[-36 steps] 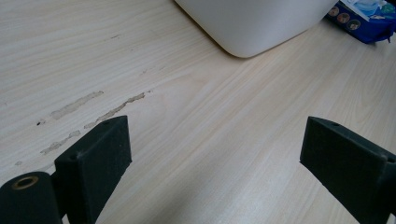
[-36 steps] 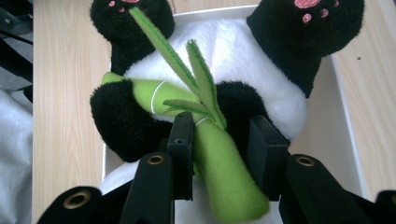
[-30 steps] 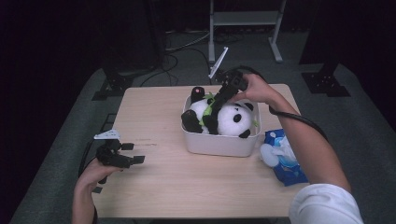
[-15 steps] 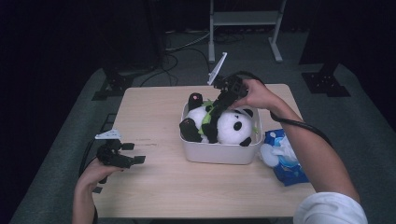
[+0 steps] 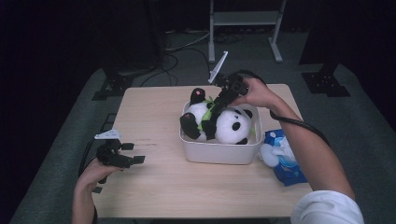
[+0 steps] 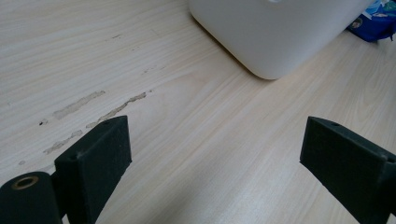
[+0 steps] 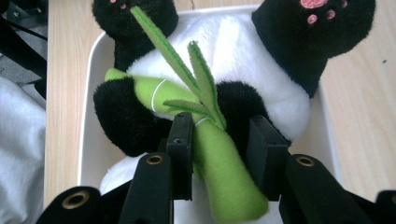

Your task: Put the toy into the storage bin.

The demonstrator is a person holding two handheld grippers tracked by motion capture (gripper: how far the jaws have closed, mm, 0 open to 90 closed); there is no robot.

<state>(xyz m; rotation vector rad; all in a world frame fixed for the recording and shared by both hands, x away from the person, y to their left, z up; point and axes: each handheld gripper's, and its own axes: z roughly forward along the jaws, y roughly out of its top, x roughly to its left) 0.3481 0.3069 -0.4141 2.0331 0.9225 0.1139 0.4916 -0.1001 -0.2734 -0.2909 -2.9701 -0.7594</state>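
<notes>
A black-and-white plush panda (image 5: pixel 229 126) holding a green bamboo stalk (image 7: pixel 219 172) lies in a white bin (image 5: pixel 219 151) at the middle of the table. My right gripper (image 5: pixel 219 105) reaches down into the bin from the far side. In the right gripper view its jaws (image 7: pixel 219 149) are shut on the panda, with the bamboo and a black arm between them. The panda's feet (image 7: pixel 317 28) point away from that gripper. My left gripper (image 5: pixel 133 153) rests low at the table's left front edge, open with nothing in it, its jaws (image 6: pixel 215 149) facing the bin (image 6: pixel 275 32).
A blue wipes pack (image 5: pixel 285 158) lies right of the bin, under the person's right forearm; it also shows in the left gripper view (image 6: pixel 373 23). Bare wood with scuff marks (image 6: pixel 93 107) lies between the left gripper and the bin. A metal stand (image 5: pixel 243 28) is on the floor behind the table.
The right gripper has pulled the panda up and toward the left side of the bin, so its feet now stick out over the rim. The left gripper has stayed put.
</notes>
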